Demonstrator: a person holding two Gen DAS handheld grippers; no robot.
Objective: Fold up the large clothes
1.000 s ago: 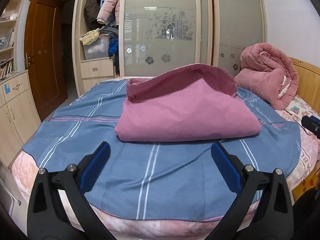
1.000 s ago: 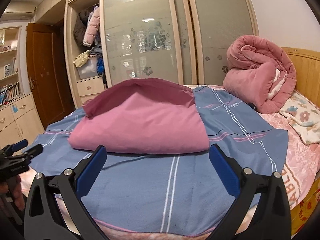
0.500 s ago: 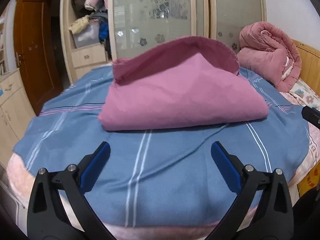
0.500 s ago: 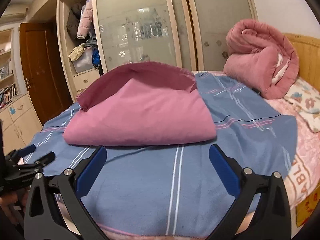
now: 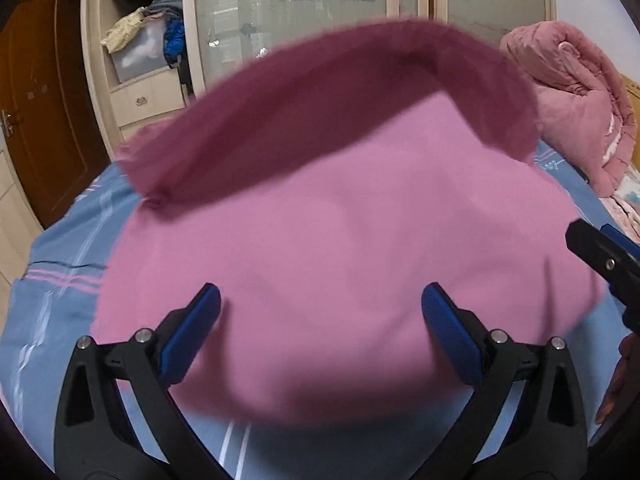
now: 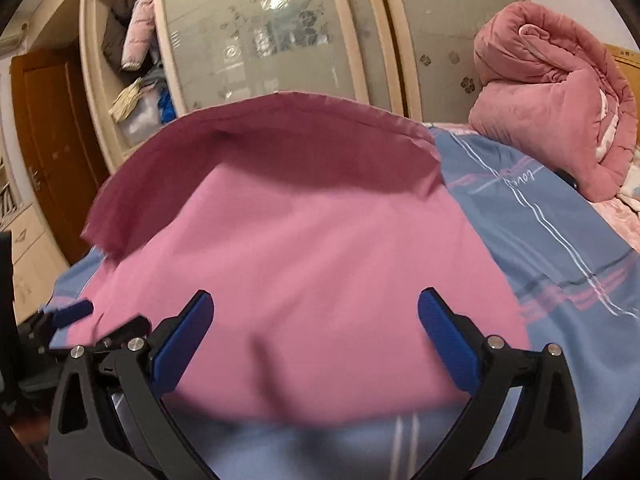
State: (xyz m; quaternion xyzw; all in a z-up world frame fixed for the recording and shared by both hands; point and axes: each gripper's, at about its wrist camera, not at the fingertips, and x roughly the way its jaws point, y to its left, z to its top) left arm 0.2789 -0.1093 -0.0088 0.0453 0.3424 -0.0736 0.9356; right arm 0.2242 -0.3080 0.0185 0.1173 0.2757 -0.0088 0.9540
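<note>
A folded pink cloth [image 5: 340,248] lies on the blue striped bed cover [image 5: 60,280]; its far darker edge curls upward. It also fills the right wrist view [image 6: 312,264]. My left gripper [image 5: 320,320] is open and empty, its blue pads over the cloth's near edge. My right gripper [image 6: 314,320] is open and empty, over the same near edge further right. The right gripper shows at the right of the left wrist view [image 5: 600,256], and the left gripper shows at the left of the right wrist view [image 6: 80,320].
A rolled pink quilt [image 6: 552,96] sits at the bed's far right by the wooden headboard. A wardrobe with frosted sliding doors [image 6: 272,32] and an open shelf of clothes [image 5: 148,28] stands behind the bed. A brown door [image 5: 36,120] is at the left.
Both grippers have moved forward, from well short of the cloth to right over its near edge. Both stay open. The cloth has not moved.
</note>
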